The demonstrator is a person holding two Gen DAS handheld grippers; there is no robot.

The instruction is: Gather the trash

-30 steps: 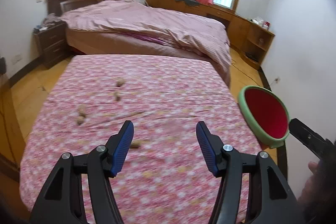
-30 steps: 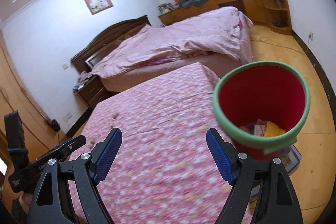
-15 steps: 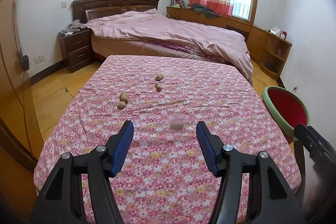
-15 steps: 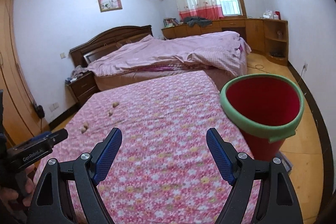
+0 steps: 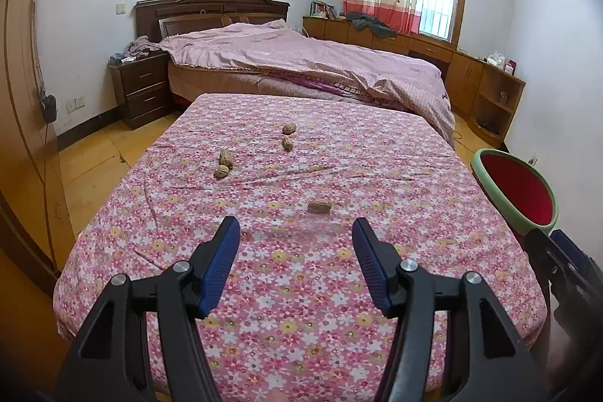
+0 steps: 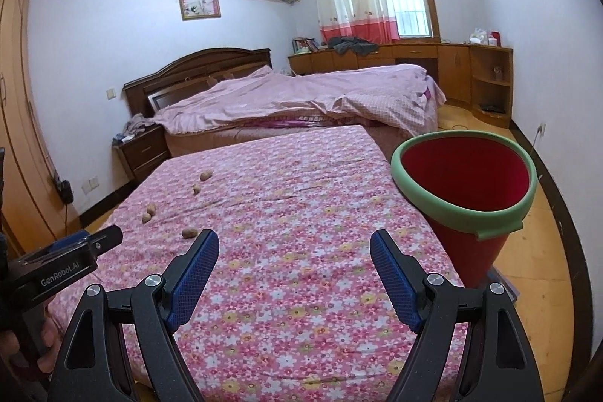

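Bedroom, floral-covered worktop [image 5: 301,289] in front of a big bed [image 5: 301,70], five peanut shells on the cloth, both claws empty.
Left claw [image 5: 296,236] wide, nothing between the blue pads, hovering over the near end of the cloth; nearest shell [image 5: 319,206] lies just beyond its tips, slightly right of centre. Two shells [image 5: 223,165] sit together further off to the left, two more [image 5: 288,135] beyond them near the middle. Right claw [image 6: 294,247] wide too, nothing held, over the near right part of the cloth; same nearest shell [image 6: 189,232] just off its left pad. Red bin [image 6: 467,191] with green rim stands on the floor, close against the worktop's right edge, tilted toward the camera. Wood cabinets along the far right wall, nightstand far left.
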